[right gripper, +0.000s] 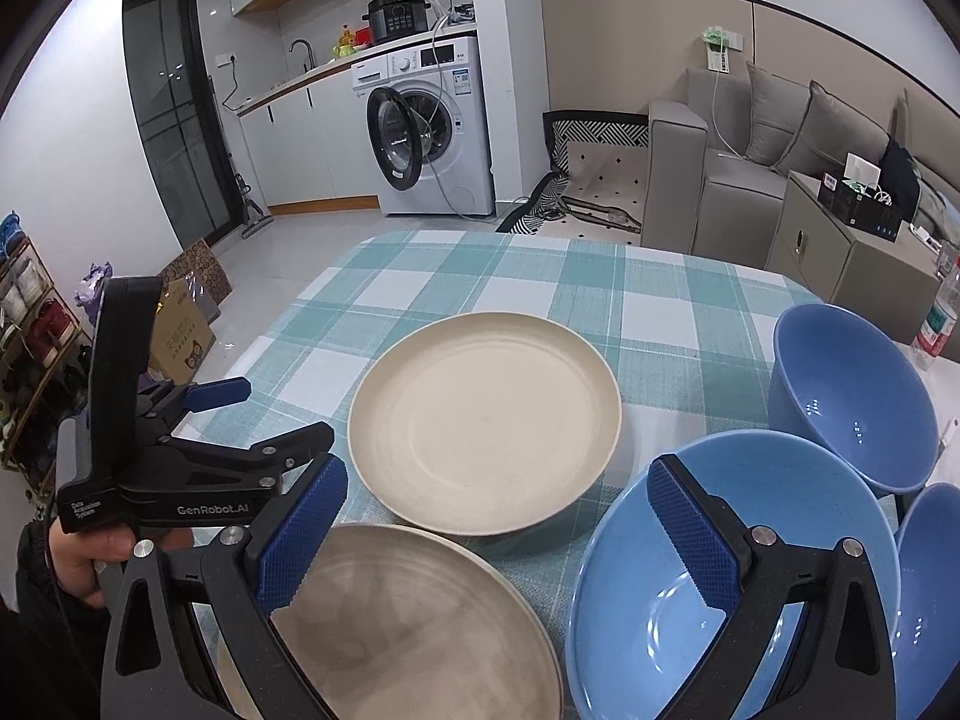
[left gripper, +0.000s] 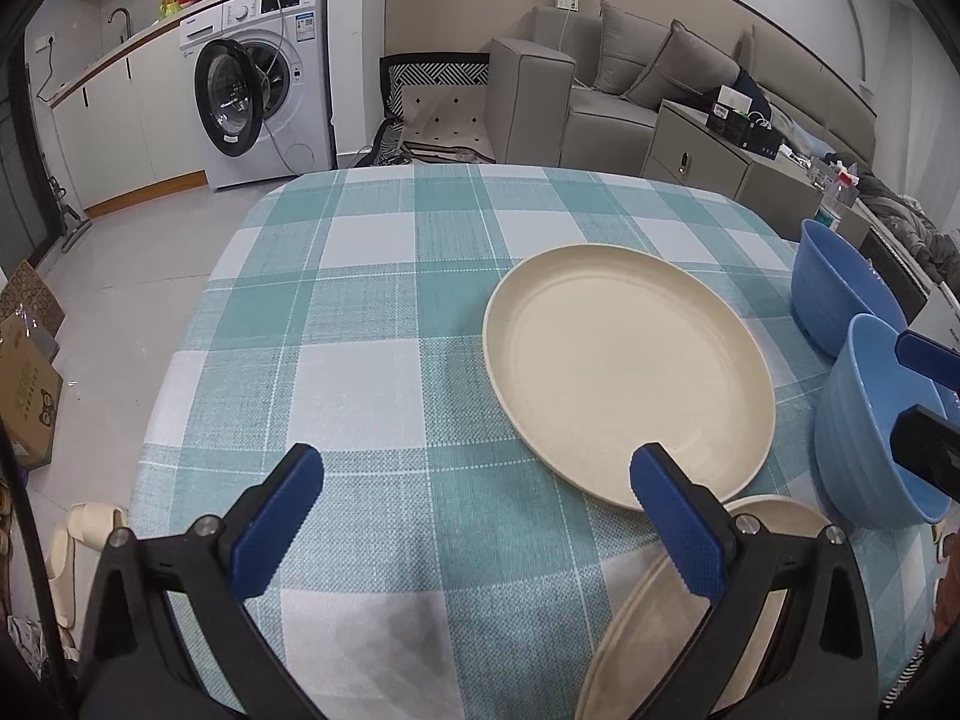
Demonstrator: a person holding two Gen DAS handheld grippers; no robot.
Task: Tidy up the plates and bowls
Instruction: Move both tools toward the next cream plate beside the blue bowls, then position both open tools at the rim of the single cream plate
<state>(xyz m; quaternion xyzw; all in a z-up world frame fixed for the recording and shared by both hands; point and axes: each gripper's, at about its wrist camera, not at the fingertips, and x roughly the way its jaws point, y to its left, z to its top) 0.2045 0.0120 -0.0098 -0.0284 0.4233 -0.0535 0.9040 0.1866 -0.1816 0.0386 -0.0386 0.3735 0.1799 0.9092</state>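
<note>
Two cream plates lie on the checked tablecloth: a far one (left gripper: 624,372) (right gripper: 486,420) and a near one (left gripper: 678,618) (right gripper: 414,624). Three blue bowls stand at the right: a near one (right gripper: 708,576) (left gripper: 870,420), a far one (right gripper: 852,402) (left gripper: 834,288) and one at the right edge (right gripper: 927,588). My left gripper (left gripper: 474,516) is open and empty above the cloth, left of the plates; it also shows in the right wrist view (right gripper: 264,414). My right gripper (right gripper: 492,528) is open and empty, over the near plate and the near bowl.
The table (left gripper: 360,360) drops off at its left and far edges. Beyond it are a washing machine (left gripper: 264,90), a grey sofa (left gripper: 600,96) and a side cabinet (left gripper: 708,150). Cardboard boxes (left gripper: 24,372) sit on the floor at left.
</note>
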